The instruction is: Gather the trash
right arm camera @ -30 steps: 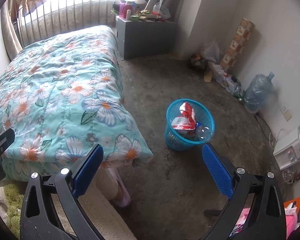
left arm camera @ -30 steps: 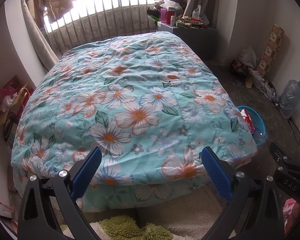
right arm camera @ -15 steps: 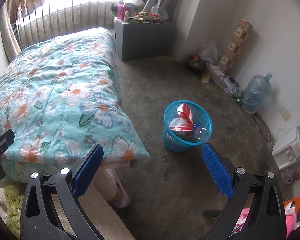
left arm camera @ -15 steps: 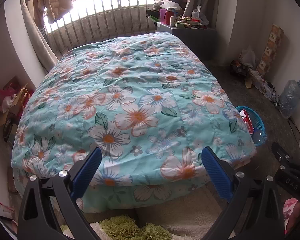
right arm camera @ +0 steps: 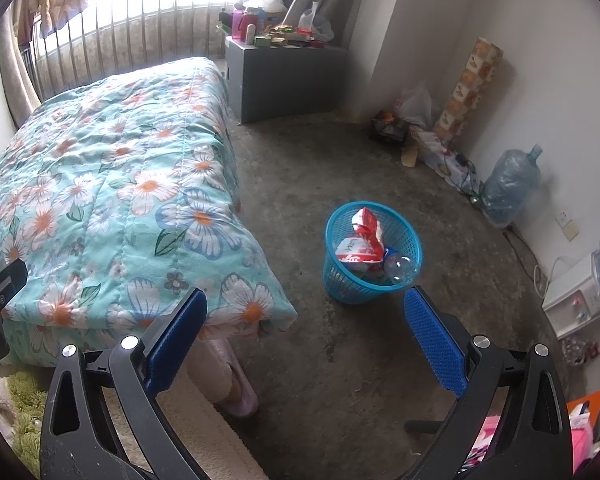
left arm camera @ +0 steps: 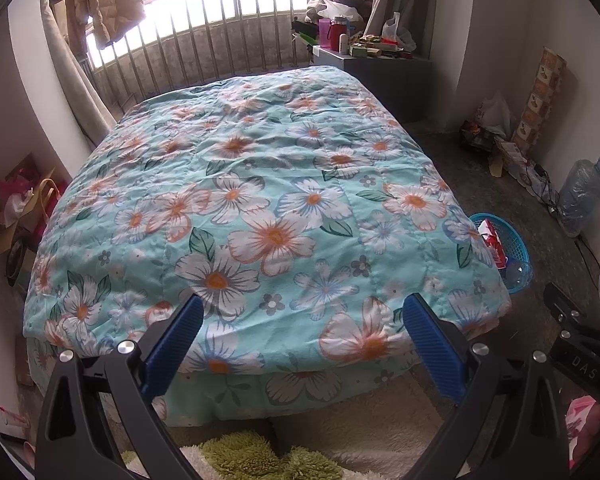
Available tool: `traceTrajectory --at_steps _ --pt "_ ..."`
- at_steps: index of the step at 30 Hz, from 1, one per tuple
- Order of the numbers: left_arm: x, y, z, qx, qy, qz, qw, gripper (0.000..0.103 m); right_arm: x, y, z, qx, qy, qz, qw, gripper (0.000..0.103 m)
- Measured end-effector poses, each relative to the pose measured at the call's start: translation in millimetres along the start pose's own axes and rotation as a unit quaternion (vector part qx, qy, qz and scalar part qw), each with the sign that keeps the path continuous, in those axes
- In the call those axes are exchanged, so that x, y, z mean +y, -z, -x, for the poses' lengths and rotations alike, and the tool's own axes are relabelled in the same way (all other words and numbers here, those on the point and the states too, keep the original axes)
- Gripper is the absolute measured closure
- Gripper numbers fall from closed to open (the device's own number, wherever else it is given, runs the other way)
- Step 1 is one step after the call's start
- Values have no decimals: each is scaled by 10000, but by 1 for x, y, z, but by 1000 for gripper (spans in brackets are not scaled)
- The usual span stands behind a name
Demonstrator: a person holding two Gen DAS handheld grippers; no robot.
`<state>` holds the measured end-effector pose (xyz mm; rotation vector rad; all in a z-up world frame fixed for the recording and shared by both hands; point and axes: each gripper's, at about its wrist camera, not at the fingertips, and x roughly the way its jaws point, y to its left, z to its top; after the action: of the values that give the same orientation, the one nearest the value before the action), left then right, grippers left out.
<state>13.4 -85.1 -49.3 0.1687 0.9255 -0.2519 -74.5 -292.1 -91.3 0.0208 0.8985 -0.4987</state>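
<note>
While we hold both tools up, the left hand-held gripper (left arm camera: pixel 302 340) is spread wide over the flowery bed (left arm camera: pixel 260 200) with nothing in it. The right hand-held gripper (right arm camera: pixel 304 334) is spread wide and empty too. The blue basket (right arm camera: pixel 410 236) sits on the floor (right arm camera: pixel 340 168) beside the bed, with a red and white wrapper (right arm camera: pixel 362 236) and a clear bottle (right arm camera: pixel 400 267) inside.

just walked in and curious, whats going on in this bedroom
A person is tidying up trash with a hand-held gripper in each hand. Both the left hand-held gripper and the right hand-held gripper are open and hold nothing. The left one faces the floral quilt on the bed. The right one faces the blue basket on the floor beside the bed, which already holds a red and white wrapper and a clear bottle.
</note>
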Motion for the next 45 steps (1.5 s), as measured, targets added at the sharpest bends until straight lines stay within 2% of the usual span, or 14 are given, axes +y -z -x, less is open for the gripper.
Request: traceTrajectory --at_steps 45 --pt "3 3 -1 25 -26 11 10000 5 4 1 0 -8 10 -14 10000 8"
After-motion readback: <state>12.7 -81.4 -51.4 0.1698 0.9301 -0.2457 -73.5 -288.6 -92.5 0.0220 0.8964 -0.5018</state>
